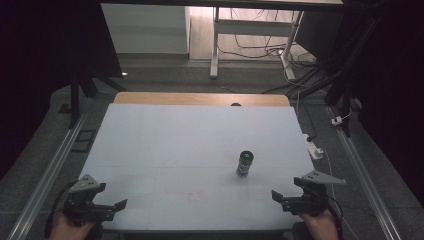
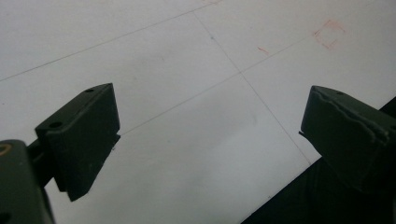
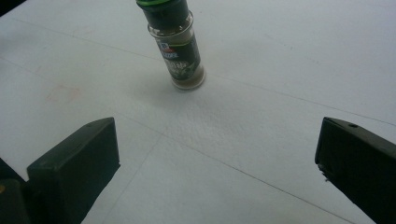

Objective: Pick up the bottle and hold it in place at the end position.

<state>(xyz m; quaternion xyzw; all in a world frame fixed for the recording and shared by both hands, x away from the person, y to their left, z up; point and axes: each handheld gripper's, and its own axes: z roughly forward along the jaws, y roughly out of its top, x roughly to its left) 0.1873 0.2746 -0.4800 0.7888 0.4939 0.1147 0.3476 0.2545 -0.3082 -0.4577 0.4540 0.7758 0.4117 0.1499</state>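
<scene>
A small spice jar (image 1: 245, 164) with a green lid and a dark label stands upright on the white table sheet (image 1: 190, 135), right of centre. In the right gripper view the jar (image 3: 180, 51) stands ahead of the jaws and somewhat left, well apart from them. My right gripper (image 1: 282, 197) rests at the front right corner, open and holding nothing (image 3: 217, 158). At the front left corner my left gripper (image 1: 112, 204) is open too, with bare sheet between its jaws (image 2: 210, 126).
A faint red square mark (image 2: 329, 33) and thin pencil lines cross the sheet. A wooden strip (image 1: 200, 98) edges the table's far side. A white plug block and cable (image 1: 314, 149) lie off the right edge. Metal rails (image 1: 50, 170) run along both sides.
</scene>
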